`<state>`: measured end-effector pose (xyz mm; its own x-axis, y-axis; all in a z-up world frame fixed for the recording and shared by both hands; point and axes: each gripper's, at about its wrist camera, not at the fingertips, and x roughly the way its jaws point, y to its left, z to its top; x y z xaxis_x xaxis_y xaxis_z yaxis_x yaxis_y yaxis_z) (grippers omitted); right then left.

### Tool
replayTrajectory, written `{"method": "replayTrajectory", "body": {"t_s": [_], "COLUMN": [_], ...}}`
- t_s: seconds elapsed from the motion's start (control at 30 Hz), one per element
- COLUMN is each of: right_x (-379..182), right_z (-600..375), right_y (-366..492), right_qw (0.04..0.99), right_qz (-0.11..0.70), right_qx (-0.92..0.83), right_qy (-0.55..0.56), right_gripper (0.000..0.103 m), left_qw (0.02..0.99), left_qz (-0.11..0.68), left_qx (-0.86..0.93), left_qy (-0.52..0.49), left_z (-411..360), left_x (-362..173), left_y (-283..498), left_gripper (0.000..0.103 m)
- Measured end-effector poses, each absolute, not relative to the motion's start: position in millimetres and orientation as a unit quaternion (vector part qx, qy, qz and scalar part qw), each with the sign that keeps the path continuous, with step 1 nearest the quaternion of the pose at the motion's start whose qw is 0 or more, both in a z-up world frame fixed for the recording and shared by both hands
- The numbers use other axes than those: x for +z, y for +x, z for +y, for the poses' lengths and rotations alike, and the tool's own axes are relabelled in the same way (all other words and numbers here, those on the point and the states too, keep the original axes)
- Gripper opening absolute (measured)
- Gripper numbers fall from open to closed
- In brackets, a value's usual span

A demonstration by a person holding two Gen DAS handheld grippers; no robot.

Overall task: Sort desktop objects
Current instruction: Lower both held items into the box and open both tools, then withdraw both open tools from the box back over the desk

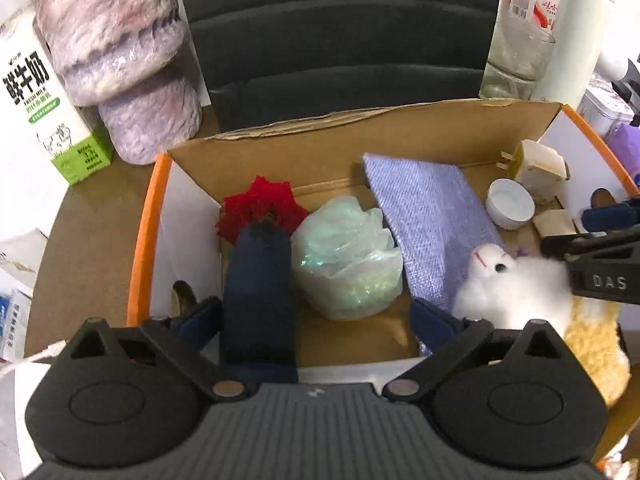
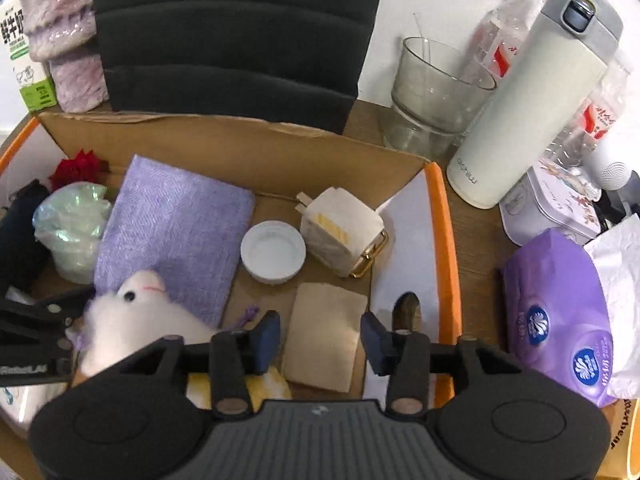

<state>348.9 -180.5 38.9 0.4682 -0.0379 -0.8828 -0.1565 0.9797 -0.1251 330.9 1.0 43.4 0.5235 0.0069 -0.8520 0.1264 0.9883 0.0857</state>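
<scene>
An open cardboard box point(image 1: 320, 136) point(image 2: 240, 132) with orange-edged flaps holds a red flower point(image 1: 260, 208) point(image 2: 78, 168), a pale green bundle point(image 1: 348, 256) point(image 2: 72, 228), a lilac cloth point(image 1: 428, 216) point(image 2: 172, 232), a white cap point(image 1: 510, 202) point(image 2: 272, 250), a white plug point(image 1: 538, 166) point(image 2: 340, 224), a tan card point(image 2: 324, 340) and a white plush toy point(image 1: 516, 284) point(image 2: 140, 308). My left gripper point(image 1: 320, 312) is open over the box's left part; a dark blue object point(image 1: 258, 292) stands by its left finger. My right gripper point(image 2: 320, 336) is open and empty above the card.
Behind the box stand a milk carton point(image 1: 36, 100), a fuzzy purple bundle point(image 1: 120, 52), a black stand point(image 2: 232, 40), a glass point(image 2: 432, 88), plastic bottles point(image 2: 500, 40) and a white flask point(image 2: 532, 104). A tin point(image 2: 548, 204) and a purple tissue pack point(image 2: 560, 312) lie right.
</scene>
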Motion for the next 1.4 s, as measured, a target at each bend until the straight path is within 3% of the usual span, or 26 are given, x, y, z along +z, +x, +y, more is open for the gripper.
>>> {"method": "replayTrajectory", "body": {"t_s": [0.07, 0.2, 0.23, 0.43, 0.73, 0.93, 1.07, 1.17, 1.4], "right_x": [40.3, 54.5, 58.1, 90.3, 147.1, 121.3, 68.0, 34.4, 27.2], "right_z": [-181.6, -192.9, -197.6, -208.6, -210.8, -212.6, -218.2, -218.1, -201.6], "right_y": [348.9, 342.6, 340.8, 308.4, 207.8, 65.7, -70.6, -140.6, -155.5], "right_qw": [0.851, 0.863, 0.866, 0.876, 0.925, 0.954, 0.974, 0.975, 0.973], "right_qz": [0.515, 0.499, 0.495, 0.477, 0.368, 0.274, 0.178, 0.167, 0.180], "right_qx": [0.042, 0.064, 0.066, 0.066, 0.090, 0.121, 0.137, 0.126, 0.145], "right_qy": [-0.089, -0.039, -0.026, -0.008, 0.000, 0.008, 0.033, 0.081, 0.027], "right_gripper": [0.048, 0.077, 0.079, 0.080, 0.089, 0.092, 0.097, 0.097, 0.097], "left_qw": [0.869, 0.868, 0.870, 0.884, 0.932, 0.940, 0.971, 0.981, 0.981], "left_qz": [0.491, 0.493, 0.489, 0.464, 0.359, 0.328, 0.236, 0.187, 0.192], "left_qx": [-0.034, -0.055, -0.056, -0.046, -0.035, -0.068, -0.019, 0.010, -0.005], "left_qy": [0.044, -0.019, -0.025, -0.020, -0.039, -0.060, -0.041, -0.045, -0.029], "left_z": [6.7, 21.6, 25.0, 29.7, 28.7, 29.8, 23.1, 10.8, -3.2], "left_x": [47.6, 68.7, 75.0, 112.1, 155.0, 105.1, 48.9, 17.1, 21.2], "left_y": [328.4, 315.1, 312.3, 283.7, 175.4, 51.0, -73.3, -142.1, -144.0], "left_gripper": [0.102, 0.102, 0.102, 0.102, 0.103, 0.103, 0.103, 0.103, 0.103]}}
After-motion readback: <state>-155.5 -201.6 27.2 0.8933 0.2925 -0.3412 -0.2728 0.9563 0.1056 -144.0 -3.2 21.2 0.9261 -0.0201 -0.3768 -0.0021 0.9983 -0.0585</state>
